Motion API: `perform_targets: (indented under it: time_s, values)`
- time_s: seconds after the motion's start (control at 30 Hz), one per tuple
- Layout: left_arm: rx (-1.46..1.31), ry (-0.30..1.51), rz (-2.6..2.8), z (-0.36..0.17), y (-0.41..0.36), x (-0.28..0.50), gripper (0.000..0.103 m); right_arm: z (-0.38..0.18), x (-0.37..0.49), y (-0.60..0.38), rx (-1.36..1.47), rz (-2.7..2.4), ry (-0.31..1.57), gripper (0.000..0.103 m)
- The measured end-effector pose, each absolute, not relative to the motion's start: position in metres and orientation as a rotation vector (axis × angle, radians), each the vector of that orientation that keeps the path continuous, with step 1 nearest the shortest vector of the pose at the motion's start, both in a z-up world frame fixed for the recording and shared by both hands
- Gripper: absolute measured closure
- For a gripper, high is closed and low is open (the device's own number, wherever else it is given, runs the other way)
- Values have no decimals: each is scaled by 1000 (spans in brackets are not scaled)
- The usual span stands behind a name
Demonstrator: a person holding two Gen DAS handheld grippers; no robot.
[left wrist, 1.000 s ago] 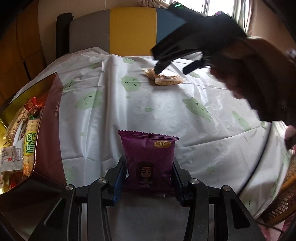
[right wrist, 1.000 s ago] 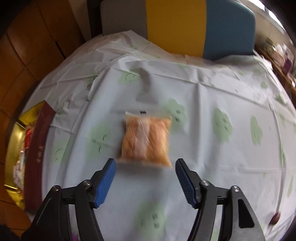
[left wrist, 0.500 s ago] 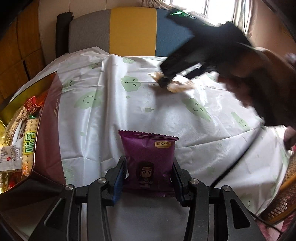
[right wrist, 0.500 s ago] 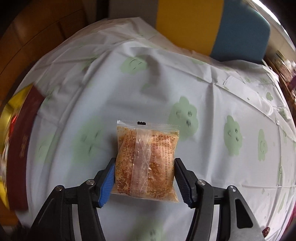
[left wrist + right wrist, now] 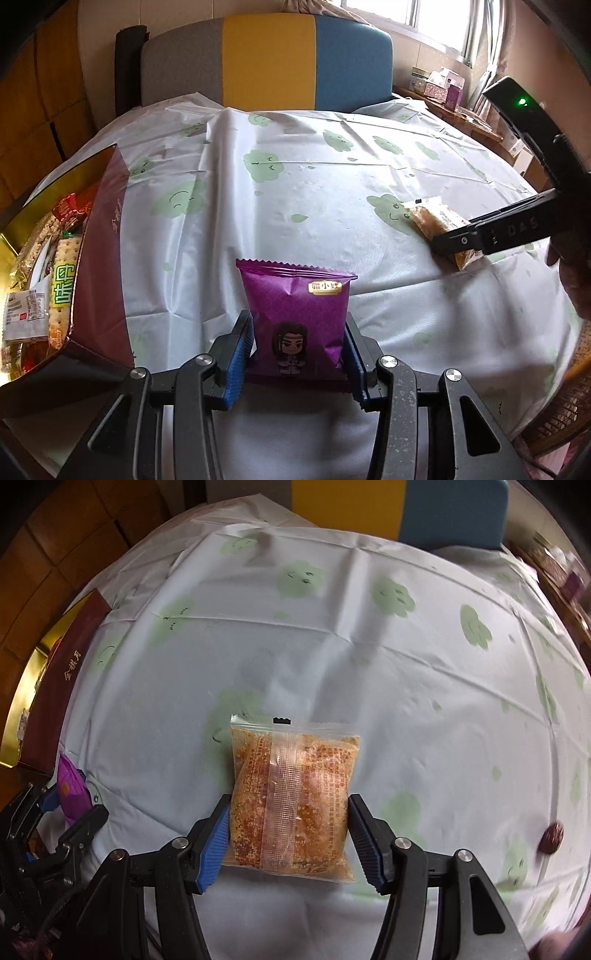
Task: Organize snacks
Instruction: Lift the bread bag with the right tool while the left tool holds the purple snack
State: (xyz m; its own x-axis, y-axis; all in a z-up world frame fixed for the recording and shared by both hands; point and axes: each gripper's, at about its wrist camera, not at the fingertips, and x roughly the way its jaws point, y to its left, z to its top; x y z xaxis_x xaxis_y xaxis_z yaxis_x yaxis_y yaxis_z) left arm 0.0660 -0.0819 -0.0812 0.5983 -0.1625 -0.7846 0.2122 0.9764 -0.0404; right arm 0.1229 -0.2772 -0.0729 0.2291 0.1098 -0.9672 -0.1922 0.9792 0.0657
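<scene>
My left gripper (image 5: 297, 354) is shut on a purple snack packet (image 5: 297, 314) with a cartoon figure, held upright above the white tablecloth. My right gripper (image 5: 288, 834) is shut on a clear packet of orange crispy snack (image 5: 291, 797). In the left wrist view the right gripper (image 5: 480, 236) is at the right, holding the orange packet (image 5: 430, 221) just above the cloth. In the right wrist view the left gripper (image 5: 55, 812) and the purple packet (image 5: 72, 786) show at the lower left.
An open dark-red and gold box (image 5: 98, 266) with several snacks inside stands at the left; it also shows in the right wrist view (image 5: 59, 679). A small dark red round thing (image 5: 552, 836) lies on the cloth at the right. A grey, yellow and blue chair back (image 5: 266, 62) stands behind the table.
My right gripper closed on the orange packet at the far middle of the table and carried it toward the near right. The left gripper and purple packet stayed put.
</scene>
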Motion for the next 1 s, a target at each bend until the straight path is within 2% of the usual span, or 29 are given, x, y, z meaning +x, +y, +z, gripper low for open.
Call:
perform_targets:
  time_s: [0.43,1.0]
  values:
    - [70,907,-204,-82,-83,66,55,-76,109,-257,-144,178,1299,38]
    - [90,909,-191,-82,-85,66,55,-67,133,-261,-153,187,1308,37]
